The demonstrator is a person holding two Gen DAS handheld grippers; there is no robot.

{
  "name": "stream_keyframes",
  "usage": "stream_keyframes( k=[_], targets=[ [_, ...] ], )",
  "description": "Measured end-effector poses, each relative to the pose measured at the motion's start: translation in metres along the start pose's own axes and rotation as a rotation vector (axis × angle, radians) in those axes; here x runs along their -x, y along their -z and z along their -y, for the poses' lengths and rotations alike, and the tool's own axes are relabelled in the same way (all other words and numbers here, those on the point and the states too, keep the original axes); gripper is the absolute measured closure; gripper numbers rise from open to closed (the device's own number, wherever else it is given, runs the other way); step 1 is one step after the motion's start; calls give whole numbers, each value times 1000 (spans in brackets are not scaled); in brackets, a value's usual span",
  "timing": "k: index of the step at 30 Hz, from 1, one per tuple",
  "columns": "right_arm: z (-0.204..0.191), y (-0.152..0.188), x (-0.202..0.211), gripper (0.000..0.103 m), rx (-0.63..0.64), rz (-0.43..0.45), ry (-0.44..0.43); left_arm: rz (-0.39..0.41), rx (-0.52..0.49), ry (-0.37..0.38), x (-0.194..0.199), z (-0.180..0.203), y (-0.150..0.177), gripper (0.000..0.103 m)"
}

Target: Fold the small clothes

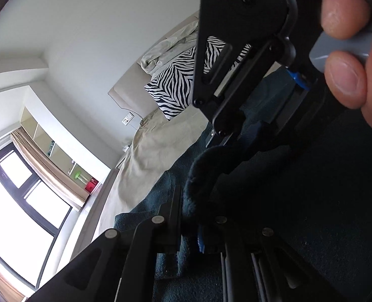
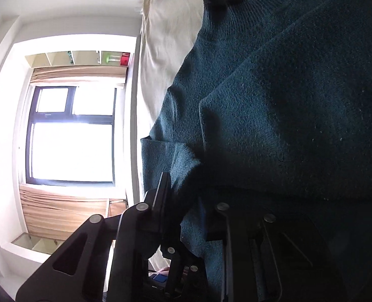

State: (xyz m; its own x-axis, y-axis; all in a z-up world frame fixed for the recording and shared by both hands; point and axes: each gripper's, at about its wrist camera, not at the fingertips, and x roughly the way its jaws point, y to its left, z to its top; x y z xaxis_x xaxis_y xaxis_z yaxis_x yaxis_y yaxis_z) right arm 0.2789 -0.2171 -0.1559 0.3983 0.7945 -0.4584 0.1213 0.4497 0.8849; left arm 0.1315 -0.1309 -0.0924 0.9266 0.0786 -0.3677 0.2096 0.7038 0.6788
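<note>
A dark teal knitted sweater [image 2: 274,100] lies on a bed with a beige sheet [image 2: 171,32]. It also shows in the left wrist view [image 1: 206,176]. My left gripper [image 1: 198,216] is shut on a bunched edge of the sweater. My right gripper [image 2: 188,201] is shut on a fold of the sweater near its edge. The right gripper also shows in the left wrist view [image 1: 226,125], held by a hand [image 1: 349,50] just above the sweater.
A zebra-striped pillow [image 1: 176,85] and a crumpled beige blanket [image 1: 171,47] lie at the head of the bed. A padded headboard [image 1: 128,88] stands behind. A bright window [image 2: 72,138] with beige curtains and wall shelves [image 2: 80,58] are beyond the bed's side.
</note>
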Motion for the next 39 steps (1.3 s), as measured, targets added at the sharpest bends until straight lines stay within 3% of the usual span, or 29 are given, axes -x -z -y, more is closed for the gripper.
stream_keyframes(
  k=[2, 4, 8, 11, 15, 18, 23, 28, 32, 39],
  targets=[
    [-5, -1, 4, 95, 30, 10, 38, 0, -7, 2, 3, 0, 1, 59],
    [-10, -4, 11, 96, 58, 31, 73, 10, 12, 21, 11, -4, 3, 44],
    [-17, -11, 36, 96, 95, 80, 117, 3, 109, 106, 26, -23, 8, 29],
    [-22, -22, 60, 96, 128, 107, 167, -52, 229, 198, 22, -43, 18, 30],
    [-18, -40, 94, 96, 163, 135, 293, -110, 337, 250, 13, -62, 33, 34],
    [-6, -54, 121, 96, 150, 170, 380, -158, 375, 279, 5, -62, 45, 37],
    [25, -76, 165, 96, 87, 222, 442, -192, 411, 313, 7, -55, 54, 38],
    [44, -88, 181, 96, 57, 249, 467, -196, 458, 329, 9, -61, 57, 38],
    [47, -85, 170, 96, 68, 241, 479, -174, 580, 335, 8, -92, 55, 40],
    [48, -73, 155, 94, 45, 234, 446, -224, 792, 397, -56, -143, 37, 49]
  ],
)
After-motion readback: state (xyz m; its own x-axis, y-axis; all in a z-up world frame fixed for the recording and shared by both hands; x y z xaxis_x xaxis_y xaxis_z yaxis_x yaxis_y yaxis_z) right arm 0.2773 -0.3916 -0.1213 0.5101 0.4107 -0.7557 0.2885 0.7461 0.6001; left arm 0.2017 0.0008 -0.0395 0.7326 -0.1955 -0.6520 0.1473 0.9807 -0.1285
